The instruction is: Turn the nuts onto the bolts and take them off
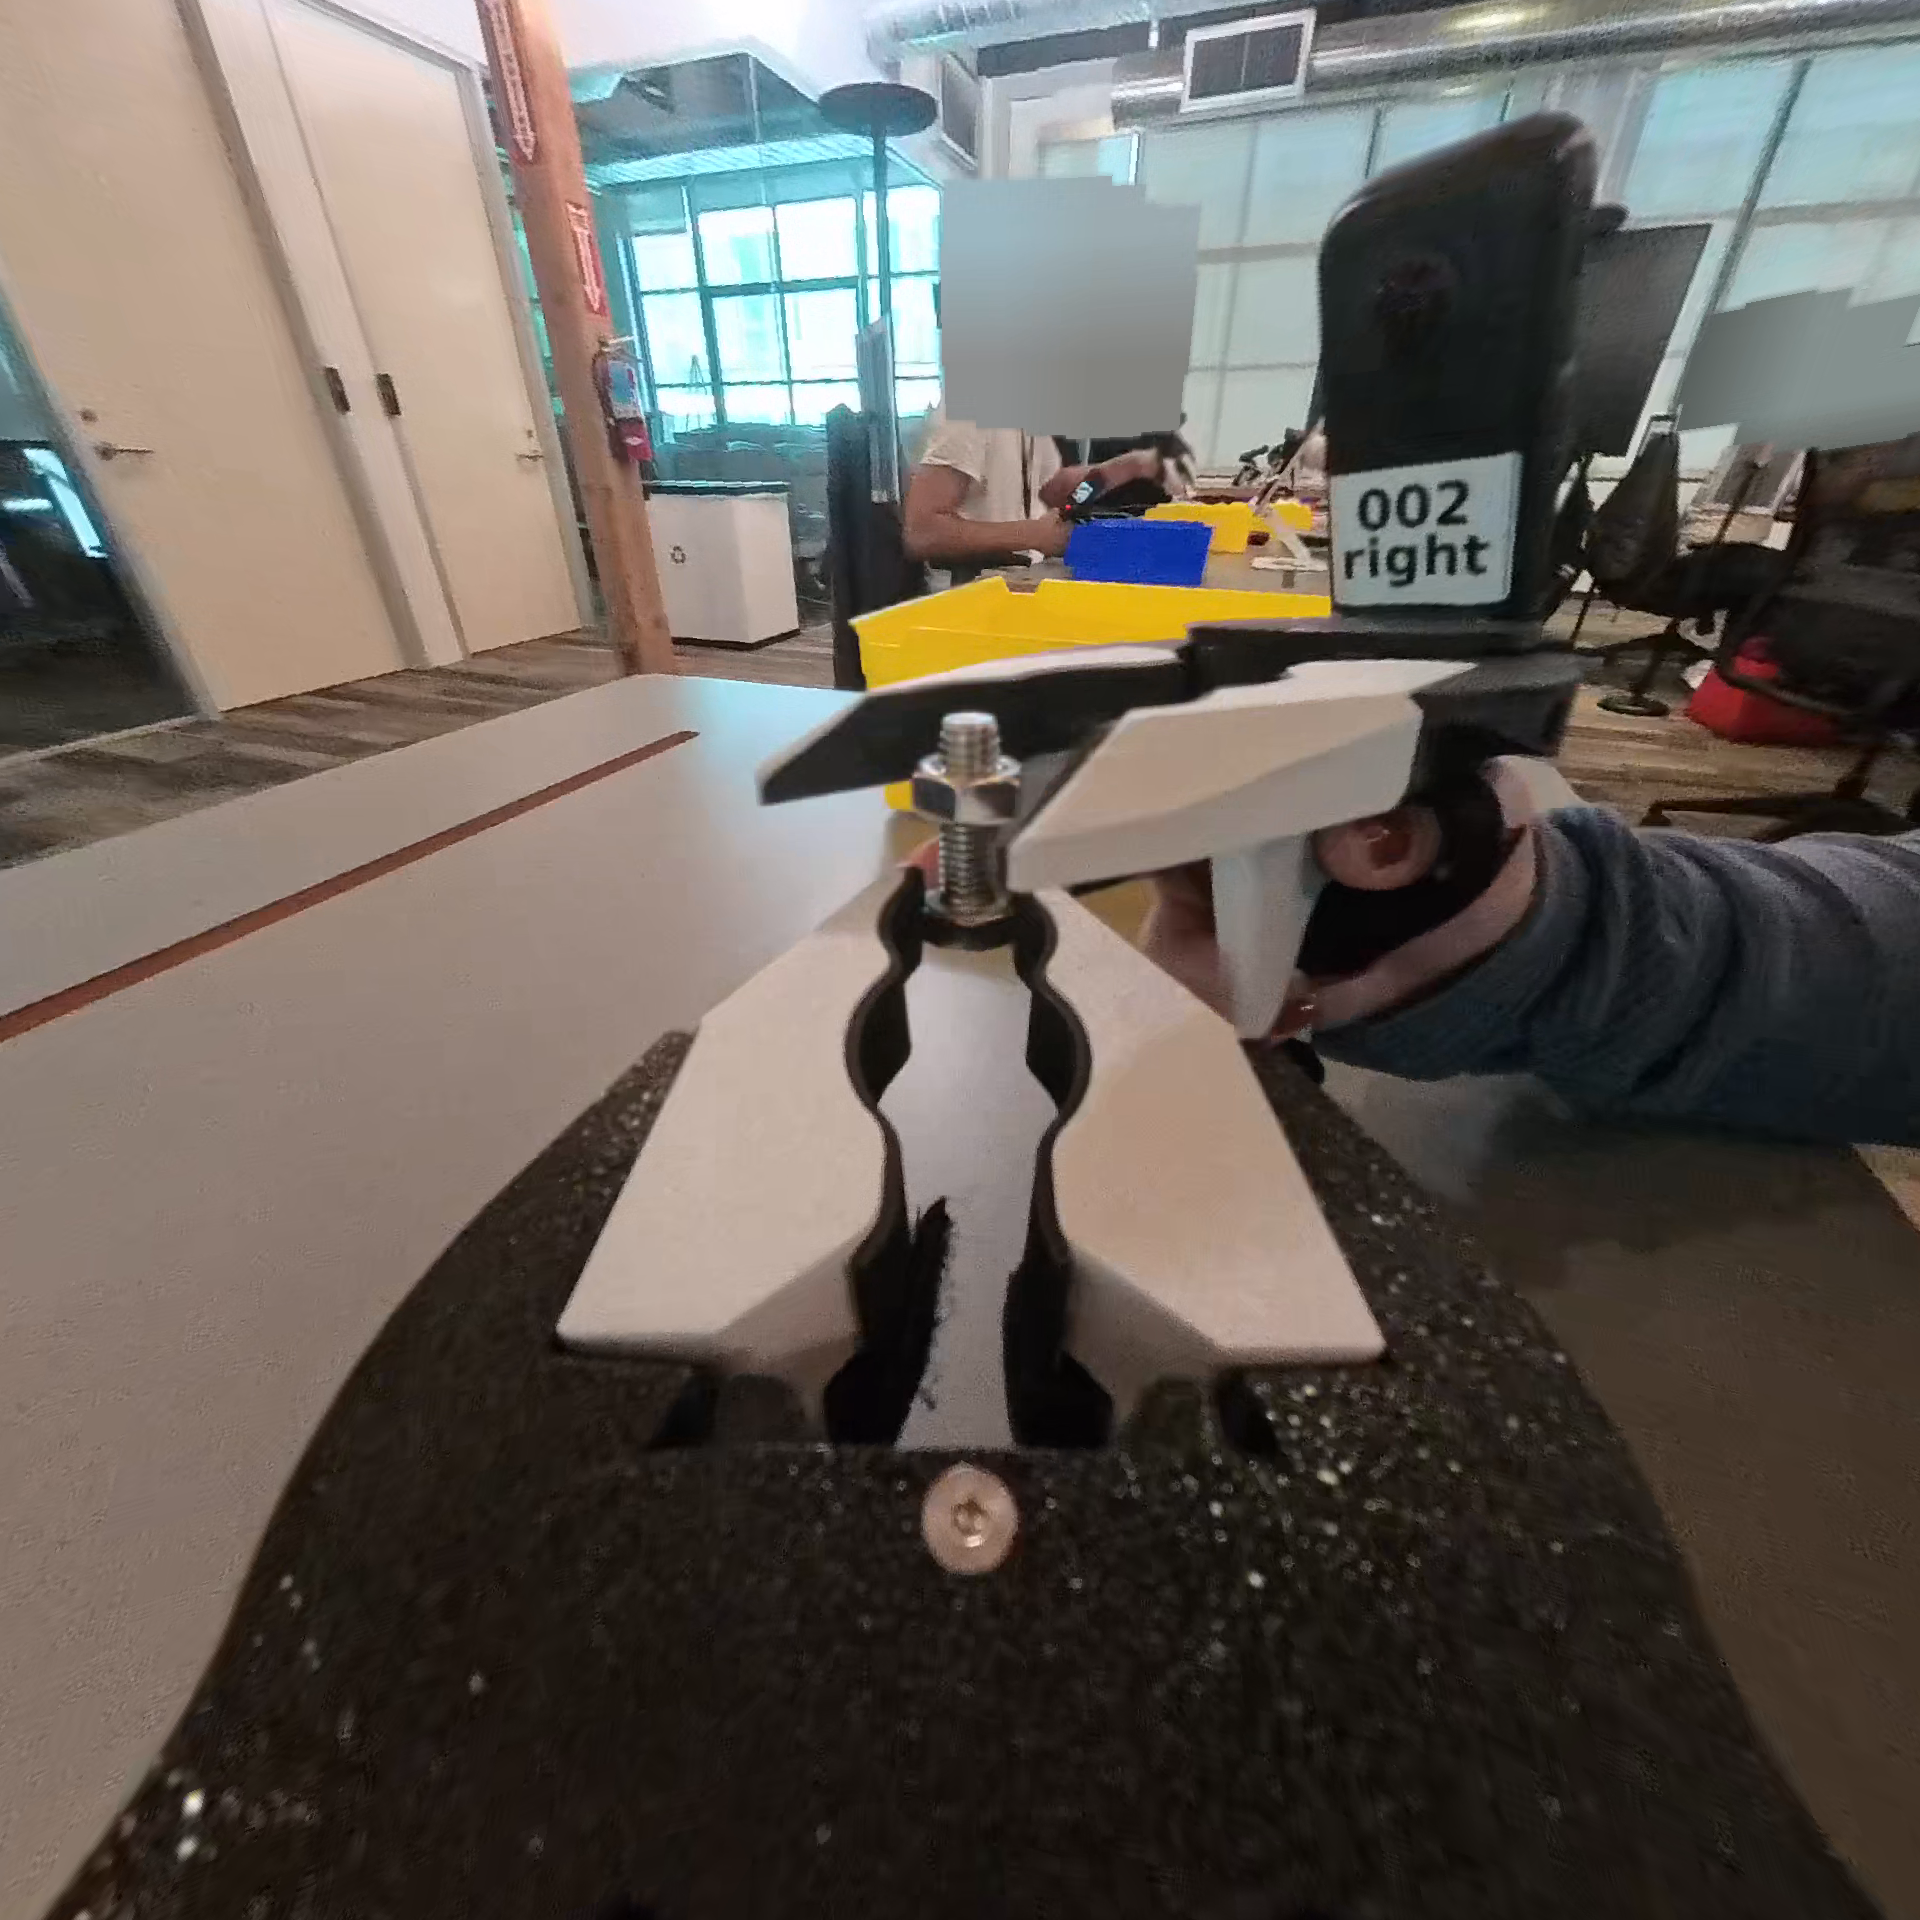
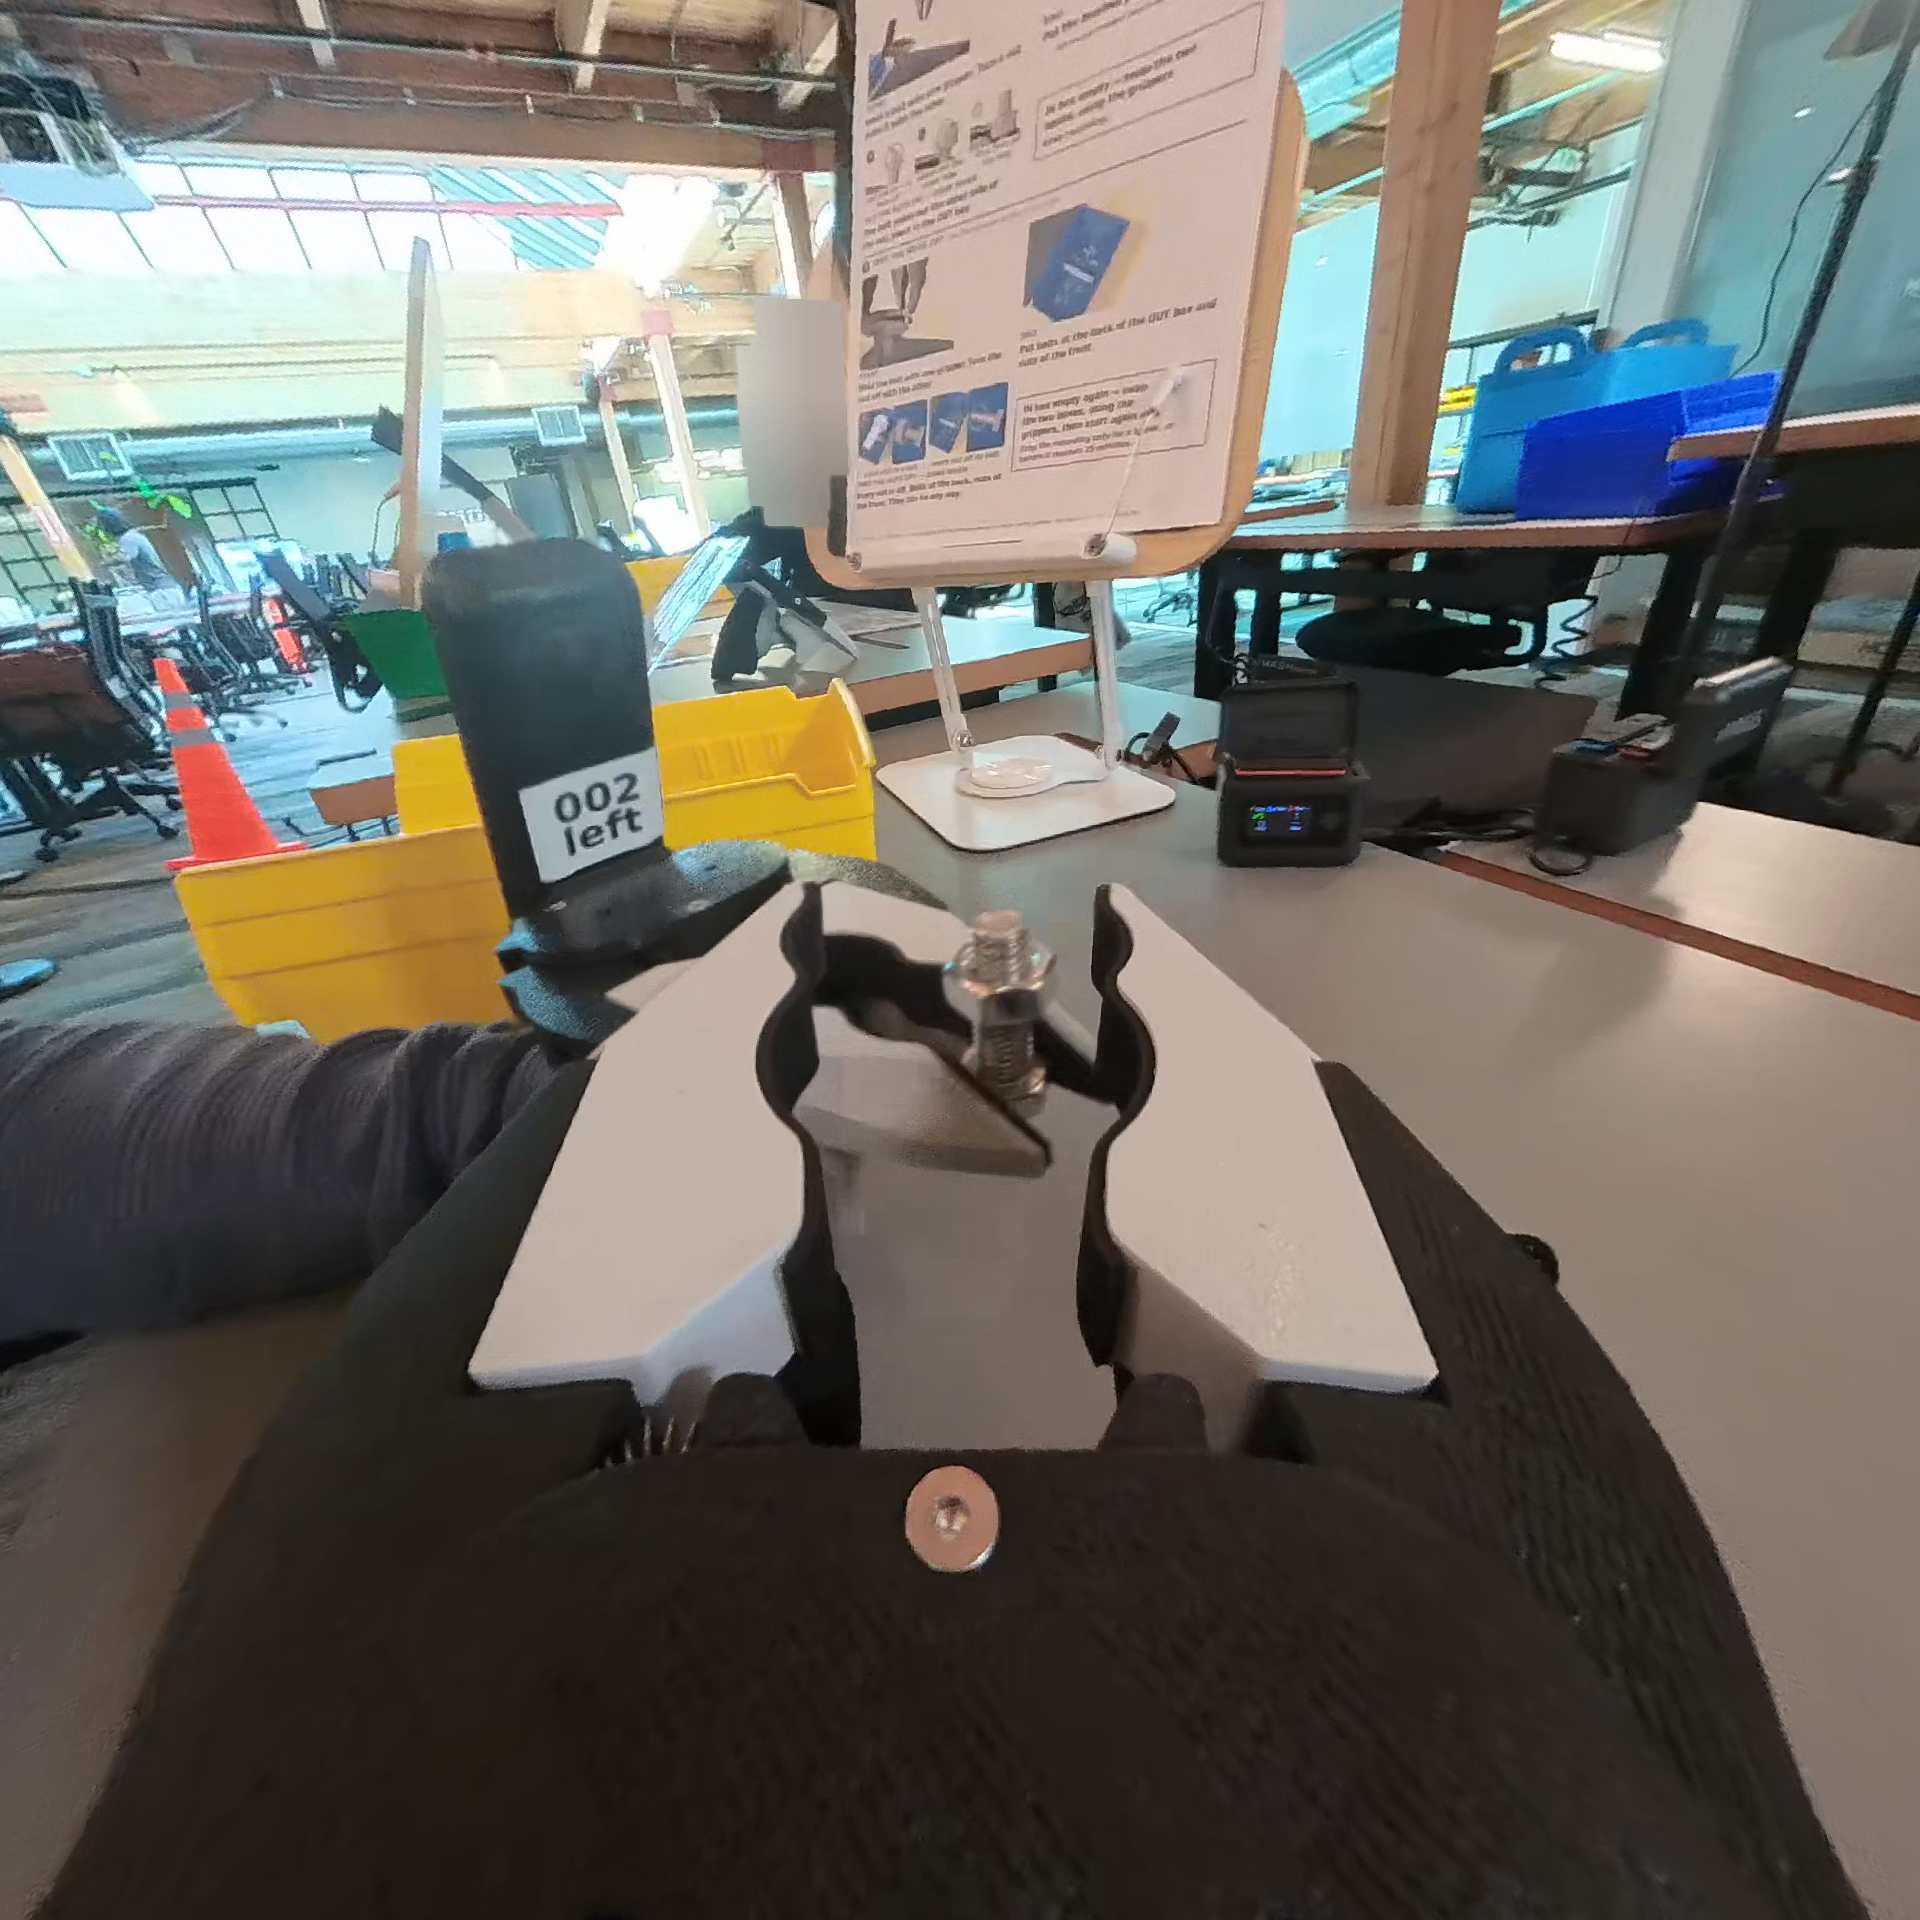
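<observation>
A steel bolt (image 1: 966,862) stands upright with its lower end clamped in my left gripper (image 1: 966,906), which is shut on it just above the grey table. A hex nut (image 1: 966,787) sits on the thread near the top, with a short stub of thread above it. In the right wrist view, my right gripper (image 2: 956,925) is open. Its fingers straddle the nut (image 2: 997,977) with clear gaps on both sides. The bolt (image 2: 1000,1049) rises from the left gripper's fingers (image 2: 914,1127). The right gripper comes in level from the right, near finger (image 1: 1195,790) in front.
Yellow bins (image 2: 343,925) stand on the table's far side, behind the grippers. An instruction sheet on a white stand (image 2: 1029,800) and a small black device (image 2: 1288,810) sit farther back. The grey table (image 1: 364,987) stretches left. A person sits at a distant desk (image 1: 977,488). The tips of one gripper are about 5 centimetres away from the tips of the other.
</observation>
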The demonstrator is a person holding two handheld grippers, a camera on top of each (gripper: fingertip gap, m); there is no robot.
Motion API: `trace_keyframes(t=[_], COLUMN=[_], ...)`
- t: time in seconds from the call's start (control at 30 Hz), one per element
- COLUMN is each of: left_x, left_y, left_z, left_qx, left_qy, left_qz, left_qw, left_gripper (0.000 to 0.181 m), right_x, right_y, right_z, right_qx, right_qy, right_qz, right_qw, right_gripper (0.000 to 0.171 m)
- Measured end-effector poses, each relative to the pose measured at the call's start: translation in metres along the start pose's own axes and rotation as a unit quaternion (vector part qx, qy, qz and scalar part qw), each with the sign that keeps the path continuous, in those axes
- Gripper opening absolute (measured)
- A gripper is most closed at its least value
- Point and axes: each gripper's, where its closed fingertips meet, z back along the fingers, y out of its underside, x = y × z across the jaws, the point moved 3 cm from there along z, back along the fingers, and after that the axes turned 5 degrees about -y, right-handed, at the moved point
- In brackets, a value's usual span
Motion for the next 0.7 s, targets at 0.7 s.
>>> trace_keyframes(t=[0.7], left_x=[0.035], left_y=[-0.007], left_z=[0.014], left_qx=[-0.013], left_qy=[-0.118], left_qz=[0.024], left_qw=[0.993], left_gripper=[0.015], right_x=[-0.006], right_y=[-0.001], right_z=[0.002], right_qx=[-0.007], right_qy=[0.023], right_qz=[-0.001], right_qw=[1.0], right_gripper=[0.062])
